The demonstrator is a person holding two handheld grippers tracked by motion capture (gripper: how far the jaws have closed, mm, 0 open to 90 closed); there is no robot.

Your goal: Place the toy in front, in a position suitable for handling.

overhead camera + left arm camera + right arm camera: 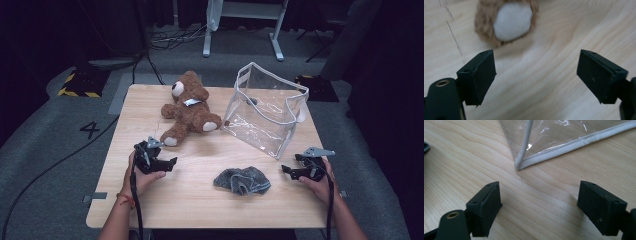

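A brown teddy bear (pixel 190 107) lies on its back on the far left part of the wooden table (pixel 165 205). Its white-soled foot (pixel 511 21) sits just ahead of my left gripper (pixel 536 72), whose jaws stand open over bare wood. From above, the left gripper (pixel 170 164) is held just in front of that foot. A clear plastic bag with white trim (pixel 265 112) stands upright at the far right. Its near corner (pixel 521 165) lies ahead of my right gripper (pixel 539 200), open and empty. The right gripper (pixel 287 171) rests near the table's right edge. A crumpled grey cloth (pixel 242 180) lies between the grippers.
Black cables (pixel 170 37) and the white legs of a stand (pixel 240 30) are on the grey floor beyond the table. A cable (pixel 135 205) trails from the left gripper over the table's near edge. Bare wood shows between the bear and the cloth.
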